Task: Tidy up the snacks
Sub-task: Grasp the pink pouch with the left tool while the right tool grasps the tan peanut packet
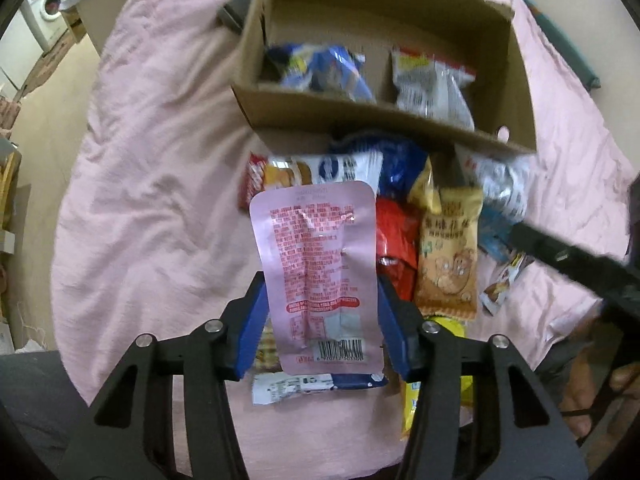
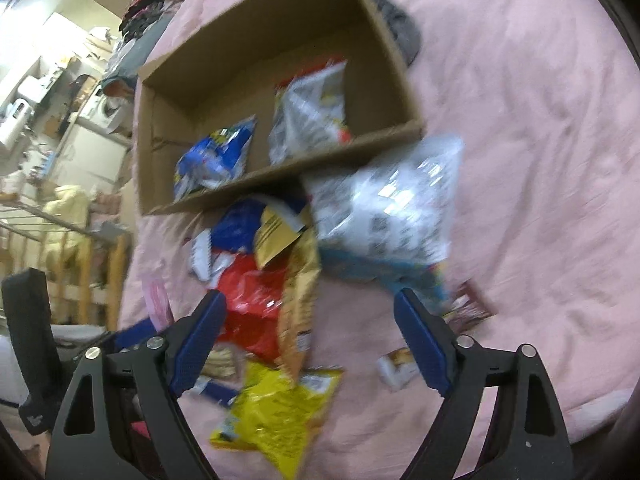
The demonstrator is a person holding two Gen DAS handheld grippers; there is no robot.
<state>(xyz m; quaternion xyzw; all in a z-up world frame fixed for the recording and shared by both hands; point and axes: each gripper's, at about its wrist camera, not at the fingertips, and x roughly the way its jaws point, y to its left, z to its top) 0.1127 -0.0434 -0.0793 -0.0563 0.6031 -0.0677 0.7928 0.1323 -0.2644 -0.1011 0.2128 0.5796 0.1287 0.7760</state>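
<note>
In the left wrist view my left gripper (image 1: 322, 284) is shut on a pink snack packet (image 1: 316, 264), its blue pads pressing the packet's two long edges. The packet hangs printed side up above a pile of snacks: a red packet (image 1: 396, 240), a tan packet (image 1: 448, 260) and a blue one (image 1: 400, 164). Beyond the pile stands a cardboard box (image 1: 360, 116) holding a blue bag (image 1: 324, 72) and a white bag (image 1: 432, 88). My right gripper (image 2: 310, 296) stands open over the red packet (image 2: 252, 304) and a yellow bag (image 2: 276, 412), gripping nothing.
Everything lies on a pink bedsheet (image 1: 152, 200). A large silvery white bag (image 2: 384, 200) rests against the box (image 2: 280, 176). A dark object (image 2: 400, 28) sits behind the box. A person's hand (image 1: 580, 392) shows at the lower right. Furniture and a washing machine (image 1: 48, 12) stand off the bed's left.
</note>
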